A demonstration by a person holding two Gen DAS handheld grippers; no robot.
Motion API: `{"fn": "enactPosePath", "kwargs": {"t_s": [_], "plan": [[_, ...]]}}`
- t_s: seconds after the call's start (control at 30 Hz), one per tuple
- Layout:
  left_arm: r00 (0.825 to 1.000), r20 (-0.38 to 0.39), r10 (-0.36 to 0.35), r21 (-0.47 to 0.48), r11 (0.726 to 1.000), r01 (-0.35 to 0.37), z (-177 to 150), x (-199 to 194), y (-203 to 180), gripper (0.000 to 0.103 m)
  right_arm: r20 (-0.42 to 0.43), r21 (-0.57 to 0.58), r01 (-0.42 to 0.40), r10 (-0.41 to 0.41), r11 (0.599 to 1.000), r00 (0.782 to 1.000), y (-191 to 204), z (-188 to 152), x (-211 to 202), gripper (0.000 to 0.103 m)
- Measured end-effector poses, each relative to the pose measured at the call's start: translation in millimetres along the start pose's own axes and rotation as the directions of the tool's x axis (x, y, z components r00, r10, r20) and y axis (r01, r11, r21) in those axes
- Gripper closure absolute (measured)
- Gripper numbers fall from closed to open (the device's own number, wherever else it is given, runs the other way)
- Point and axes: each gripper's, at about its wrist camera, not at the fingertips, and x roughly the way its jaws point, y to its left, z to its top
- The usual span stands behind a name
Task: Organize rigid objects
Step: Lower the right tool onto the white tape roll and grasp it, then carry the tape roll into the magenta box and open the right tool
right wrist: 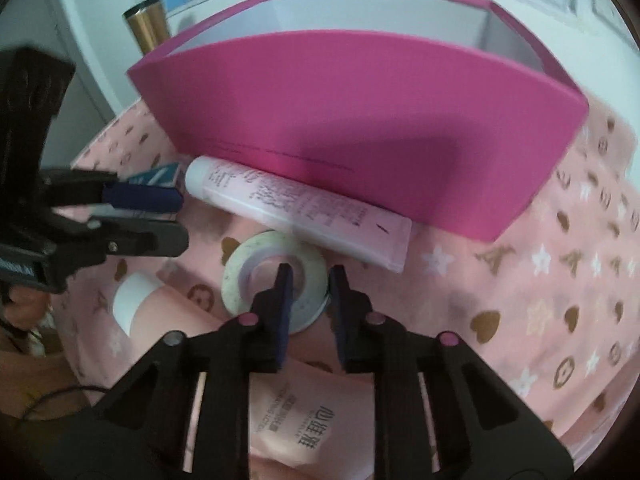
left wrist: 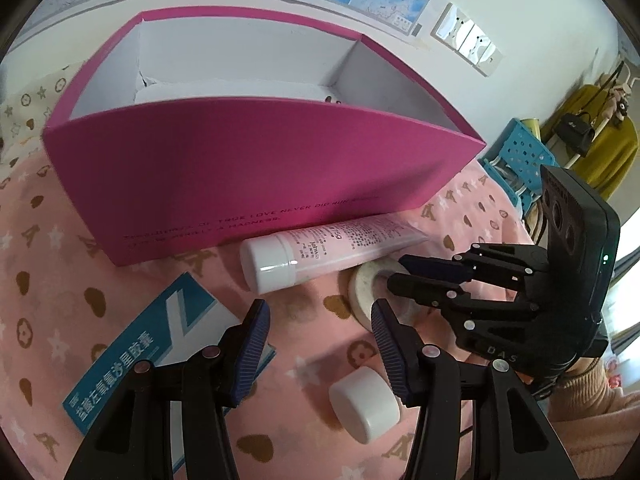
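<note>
tape roll straddled, not yet clamped

with one finger inside its hole and one outside, the right gripper (right wrist: 309,280) stands narrowly parted around the white ring-shaped tape roll (right wrist: 244,270), flat on the pink patterned cloth (right wrist: 540,280) beside the pink plastic tube (right wrist: 304,208). light and stiff, it should lift by that wall. the left gripper (left wrist: 320,320) hangs wide, empty.

The left wrist view looks forward between its fingers (left wrist: 256,332), close above the cloth, toward the box (left wrist: 260,168). The right wrist view faces the same box (right wrist: 360,128) from the other side, close. Both share the tube (left wrist: 328,250) (right wrist: 300,216), tape (left wrist: 364,288) (right wrist: 276,280) and each other's gripper.
</note>
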Motion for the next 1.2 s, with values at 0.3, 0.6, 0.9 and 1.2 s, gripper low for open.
{"fn": "enactPosePath", "kwargs": {"t_s": [0.3,0.6,0.9,1.2], "plan": [[0.994,0.023,-0.104,0.061,0.993,0.102,2,-15,-23,0.05,0.083,0.059,-0.042,0.037,0.997,0.996,-16,-6,-31,0.087],[0.976,0.042,-0.212,0.17,0.965,0.202,30,-14,-71,0.051,0.209,0.035,-0.024,0.016,0.999,0.978,-17,9,-81,0.087],[0.97,0.141,-0.199,0.207,0.964,0.167,86,-26,-82,0.062,0.297,0.028,0.01,-0.018,1.0,0.955,-40,56,-108,0.087],[0.974,0.112,-0.197,0.134,0.974,0.182,130,-1,-70,0.063,0.25,0.084,0.051,-0.071,0.995,0.966,-74,88,-88,0.087]]}}
